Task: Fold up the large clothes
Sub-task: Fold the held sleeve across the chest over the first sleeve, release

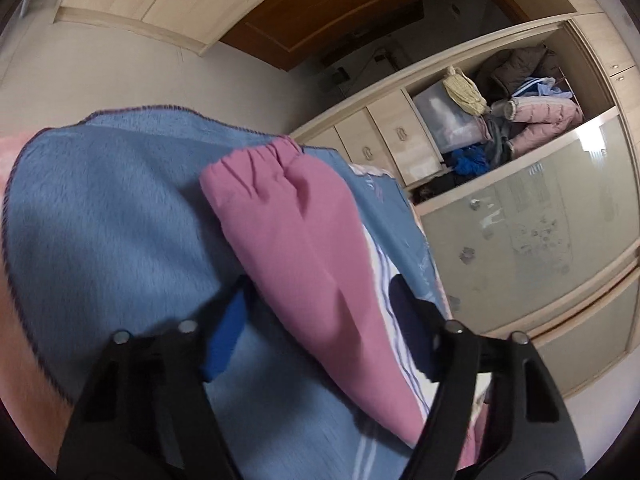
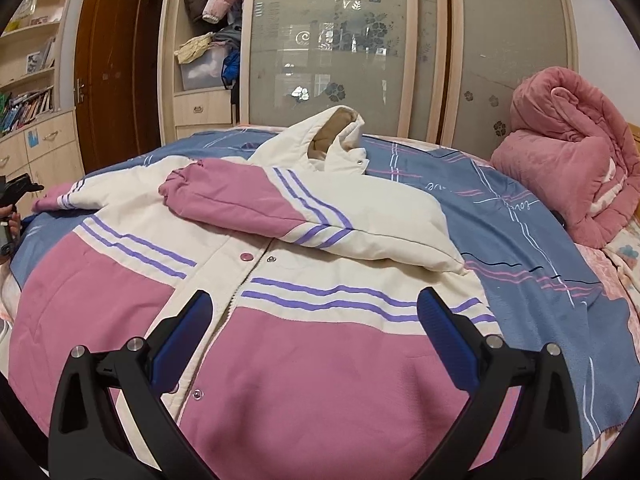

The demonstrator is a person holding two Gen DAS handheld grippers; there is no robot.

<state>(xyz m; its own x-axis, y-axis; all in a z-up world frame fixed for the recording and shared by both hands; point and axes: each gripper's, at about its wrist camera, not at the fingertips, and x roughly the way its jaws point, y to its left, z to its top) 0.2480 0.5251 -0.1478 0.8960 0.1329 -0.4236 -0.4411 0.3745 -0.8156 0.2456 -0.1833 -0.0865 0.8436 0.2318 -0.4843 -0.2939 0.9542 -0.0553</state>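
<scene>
In the left wrist view we see our left tongs (image 1: 320, 300) tilted over the bed, their black fingers spread with the pink sleeve (image 1: 296, 232) of the jacket lying between them. The blue pad (image 1: 224, 328) on one finger stands clear of the cloth; the other finger is blurred against the sleeve, so we cannot tell whether it touches. The sleeve ends in a gathered cuff that lies on the blue blanket (image 1: 100, 208). Beyond the blanket stands the wardrobe (image 1: 532, 216), with an open shelf stuffed with clothes and a frosted sliding door beside it. A brown door (image 1: 340, 4) shows past the wardrobe.

In the right wrist view our right tongs (image 2: 312, 316) hang spread wide above the jacket (image 2: 300, 360), pinching nothing. The jacket lies face up on the blue blanket (image 2: 540, 260), its pink lower half nearest us, cream chest with purple stripes further off, and the hood (image 2: 336, 136) toward the wardrobe (image 2: 360, 40). One sleeve (image 2: 240, 200) is folded across the chest; the other stretches toward the left edge, where the left tongs (image 2: 16, 192) show in a hand. A pink quilt (image 2: 572, 172) is bundled on the bed, right of the jacket.
</scene>
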